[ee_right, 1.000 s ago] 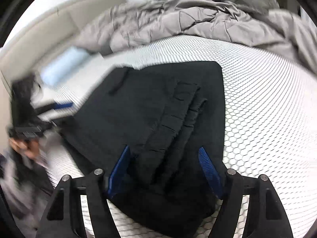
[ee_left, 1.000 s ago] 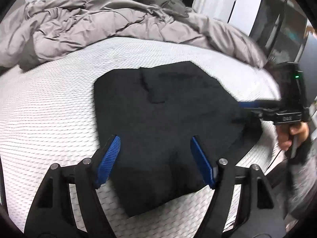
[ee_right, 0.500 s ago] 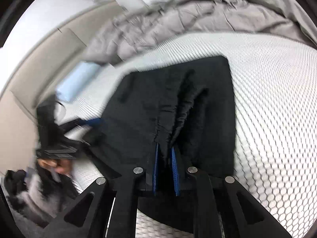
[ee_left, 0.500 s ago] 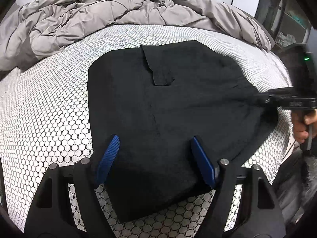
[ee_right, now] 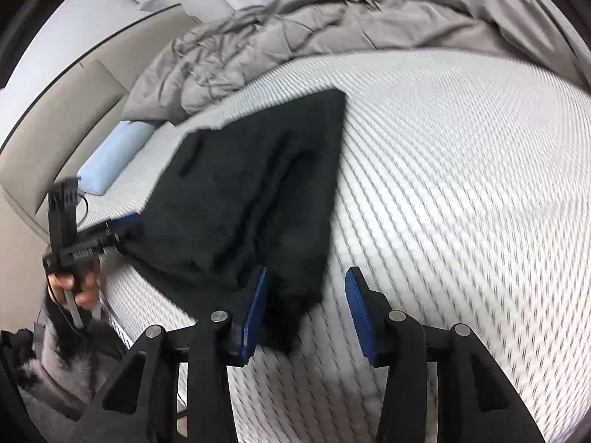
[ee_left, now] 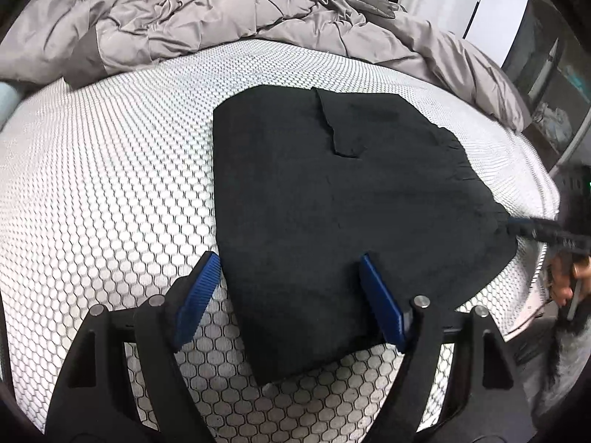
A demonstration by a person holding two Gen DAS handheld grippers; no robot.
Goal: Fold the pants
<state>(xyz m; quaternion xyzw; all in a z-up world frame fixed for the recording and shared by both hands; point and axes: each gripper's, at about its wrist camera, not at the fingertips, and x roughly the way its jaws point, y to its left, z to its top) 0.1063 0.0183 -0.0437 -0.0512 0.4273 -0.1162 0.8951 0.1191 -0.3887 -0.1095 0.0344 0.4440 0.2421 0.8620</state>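
I see the folded black fabric pants (ee_left: 332,221) flat on the white honeycomb-patterned mattress (ee_left: 103,184); my left gripper (ee_left: 288,295) gapes wide over their near edge, while my right gripper (ee_right: 304,313) (jaws just reopened) stands apart at their corner, gripping nothing.

Bare mattress (ee_left: 92,192) left of the black pants (ee_left: 332,203) lies open for passage, likewise the wide stretch on their other side. Far edge blocked by a heaped grey duvet (ee_left: 207,18). Light-blue pillow (ee_right: 110,158) occupies one corner.
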